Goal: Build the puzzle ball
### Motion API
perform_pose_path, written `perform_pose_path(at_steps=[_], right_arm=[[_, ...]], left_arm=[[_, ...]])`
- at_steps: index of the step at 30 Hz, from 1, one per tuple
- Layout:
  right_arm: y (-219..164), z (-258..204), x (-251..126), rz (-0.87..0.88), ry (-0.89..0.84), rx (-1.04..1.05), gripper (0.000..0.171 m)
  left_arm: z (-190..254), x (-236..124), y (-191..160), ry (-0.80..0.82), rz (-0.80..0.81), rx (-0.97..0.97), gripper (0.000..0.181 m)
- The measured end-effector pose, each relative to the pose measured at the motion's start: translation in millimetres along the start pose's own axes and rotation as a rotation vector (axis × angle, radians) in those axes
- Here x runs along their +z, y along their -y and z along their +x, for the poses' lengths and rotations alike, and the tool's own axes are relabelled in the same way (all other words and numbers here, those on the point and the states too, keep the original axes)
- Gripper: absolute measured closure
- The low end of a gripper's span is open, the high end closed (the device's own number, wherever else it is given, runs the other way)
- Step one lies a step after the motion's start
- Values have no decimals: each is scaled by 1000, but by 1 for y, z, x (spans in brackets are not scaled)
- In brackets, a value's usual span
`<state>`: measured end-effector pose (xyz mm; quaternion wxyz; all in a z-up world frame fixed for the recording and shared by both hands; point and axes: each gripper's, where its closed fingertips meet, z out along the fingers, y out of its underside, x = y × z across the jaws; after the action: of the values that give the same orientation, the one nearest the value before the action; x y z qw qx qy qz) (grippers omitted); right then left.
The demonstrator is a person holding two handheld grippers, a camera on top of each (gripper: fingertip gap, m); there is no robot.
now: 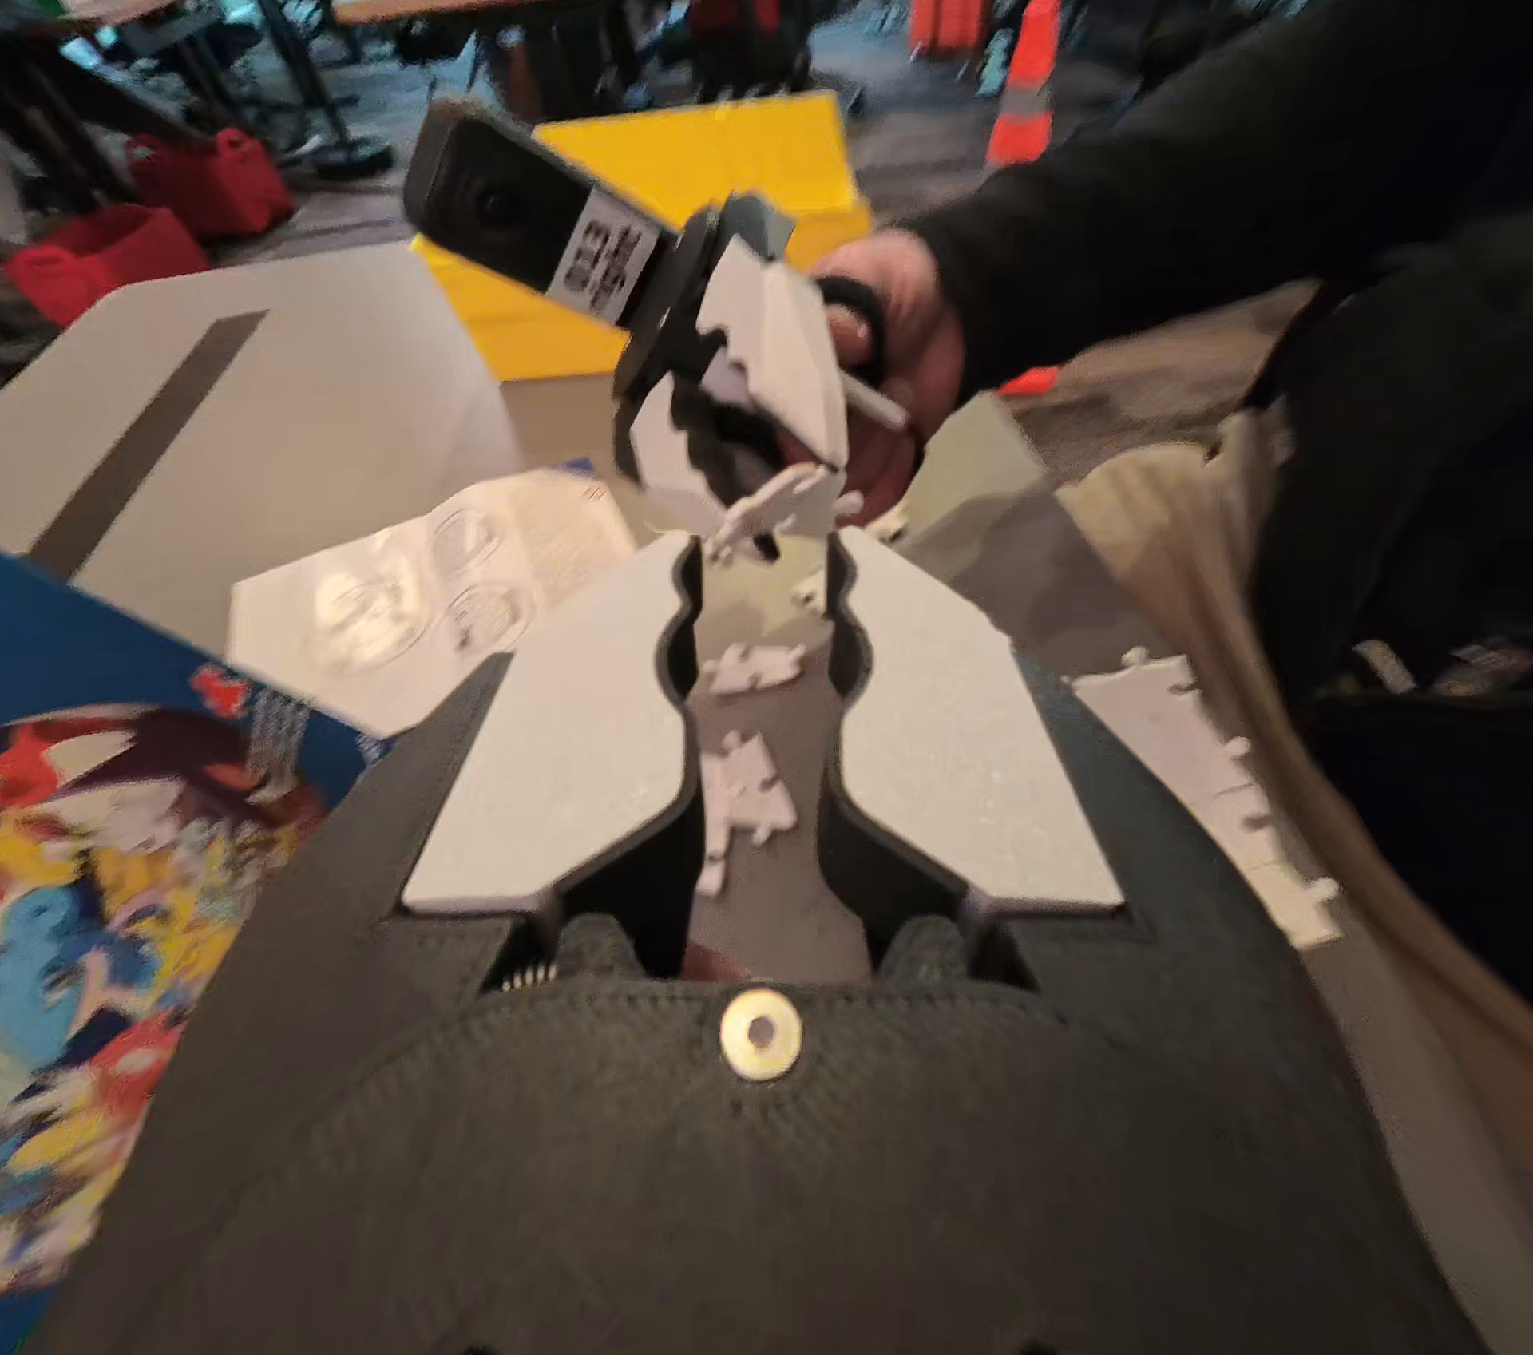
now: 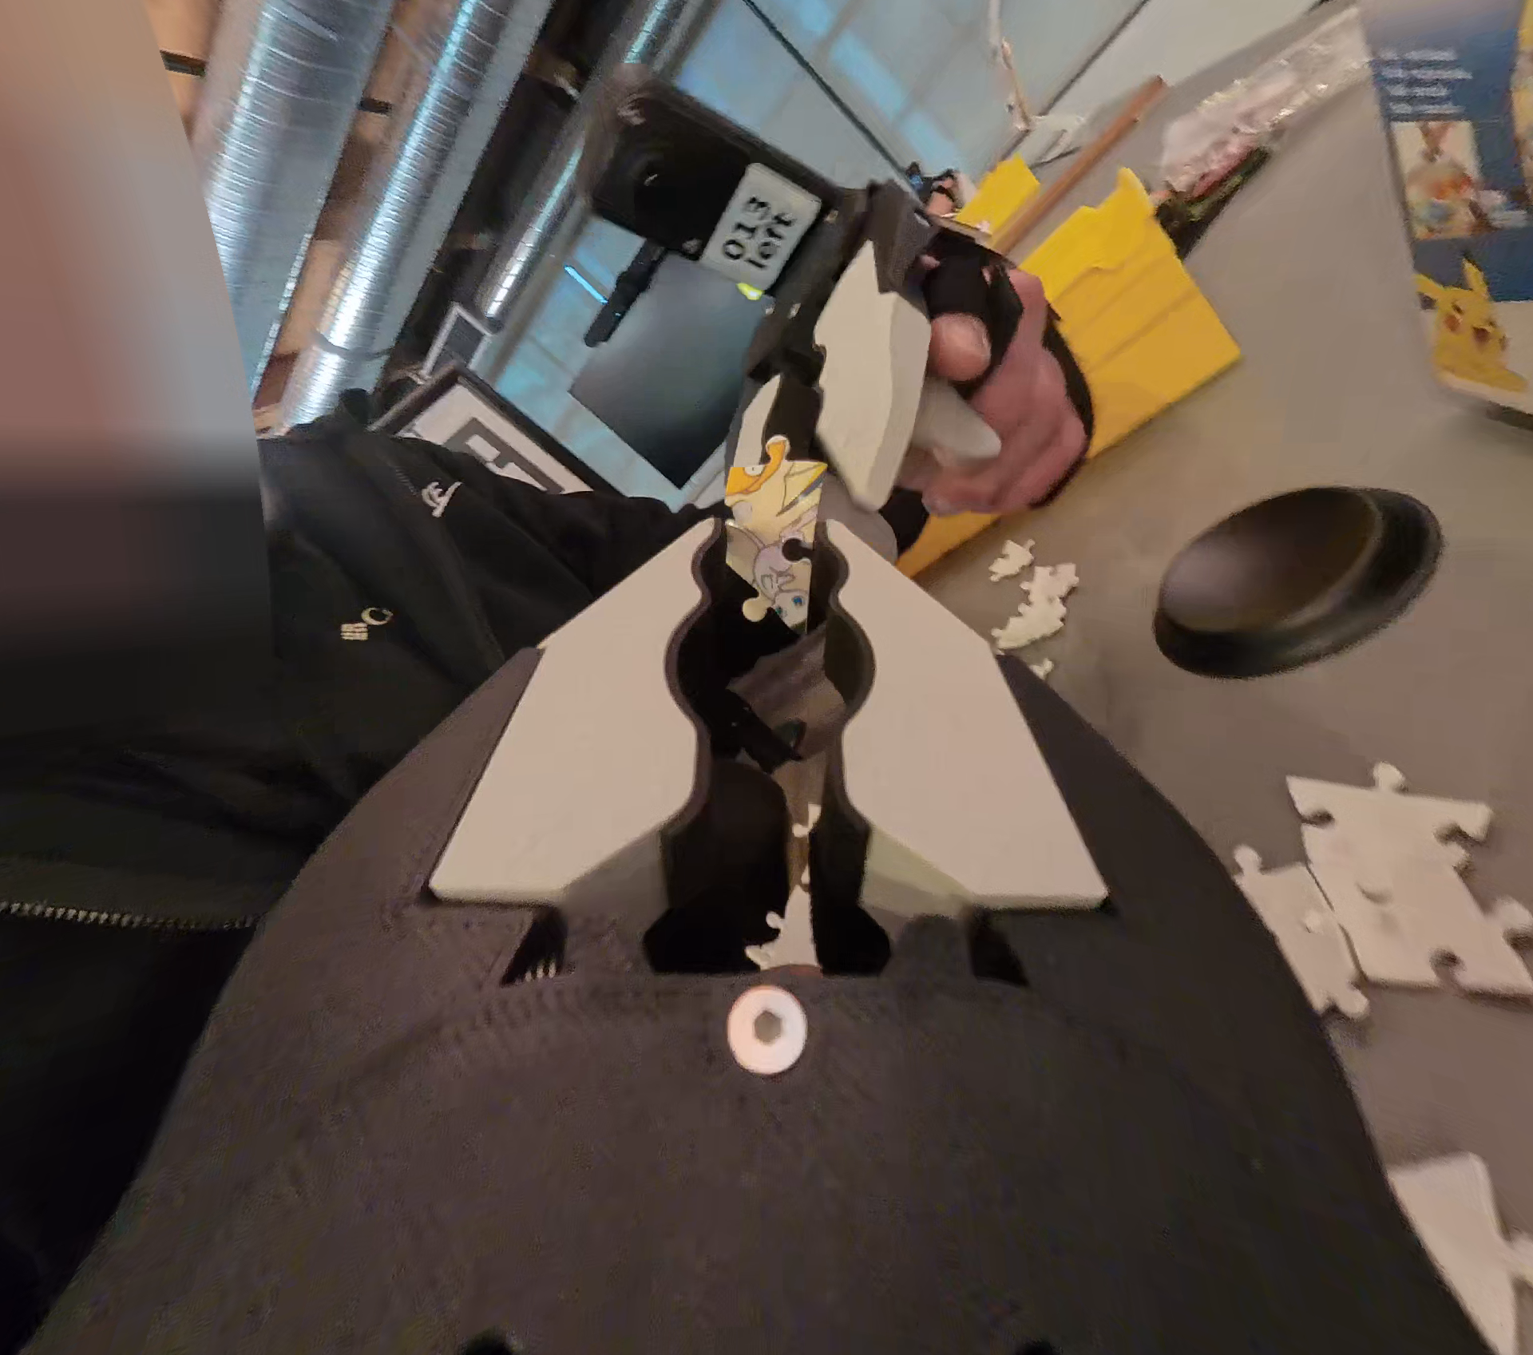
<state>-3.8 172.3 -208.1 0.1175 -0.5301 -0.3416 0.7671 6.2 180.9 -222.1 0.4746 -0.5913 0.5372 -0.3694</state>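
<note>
The right gripper [image 2: 771, 535] is clamped onto a strip of joined puzzle pieces [image 2: 776, 544], printed side up in its own wrist view, with the strip poking out past the fingertips toward 12 o'clock. From the left wrist view you can see that same gripper at about 12 o'clock, held in a person's hand [image 1: 892, 369] in a dark sleeve, and the pieces show their plain white backs [image 1: 780, 502] there. The left gripper [image 1: 763, 552] has its jaws apart with nothing between them, tips just below the held pieces but not touching as far as I can tell. Loose white pieces [image 1: 747, 776] lie on the grey table [image 1: 249, 419] right under the gap, and a bigger joined section [image 1: 1194, 776] sits at 3 o'clock. The puzzle box [image 1: 124, 859] is at 9 o'clock, an instruction sheet [image 1: 431, 585] at 10 to 11, a yellow bin [image 1: 705, 179] past it at 12. In the right view there's a black stand [image 2: 1294, 585] at 2 o'clock, and more white joined pieces [image 2: 1402, 892] at 4 o'clock.
</note>
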Motion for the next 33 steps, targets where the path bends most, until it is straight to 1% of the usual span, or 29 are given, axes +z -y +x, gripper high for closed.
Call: perform_pose_path(at_steps=[1,3,7,12,16,18,20,22,23,26,29,30,31,32,33], right_arm=[[0,-4,4,-1,30,0,152],[4,-10,7,17,79,9,152],[10,-11,9,51,116,31,154],[16,-4,10,84,85,50,153],[19,0,7,114,78,83,151],[22,2,2,140,69,98,157],[22,5,1,140,55,111,155],[22,11,0,140,4,102,154],[21,14,-1,129,-33,88,151],[18,20,-3,57,-153,5,149],[11,30,-5,-49,-271,-53,155],[9,34,-6,-72,-307,-64,154],[9,35,-7,-81,-314,-63,154],[8,37,-8,-95,-324,-63,157],[5,40,-8,-120,-349,-72,156]], left_arm=[[4,-1,8,-37,56,-32,156],[4,-4,16,-61,122,-71,160],[-3,-9,20,-85,190,-177,171],[-10,-13,16,-67,212,-278,173],[-11,-18,14,-31,205,-240,178],[-12,-20,13,-7,196,-232,180],[-10,-20,12,-21,203,-259,180],[-13,-20,8,-20,195,-318,180],[-14,-20,6,-29,184,-353,180],[-12,-17,-6,-54,117,-470,180],[-13,-17,-18,-65,66,-571,180],[-14,-17,-23,-61,38,-596,180],[-14,-17,-29,-46,10,-607,179],[-13,-18,-31,-57,5,-621,180],[-13,-19,-28,-62,32,-635,180]])
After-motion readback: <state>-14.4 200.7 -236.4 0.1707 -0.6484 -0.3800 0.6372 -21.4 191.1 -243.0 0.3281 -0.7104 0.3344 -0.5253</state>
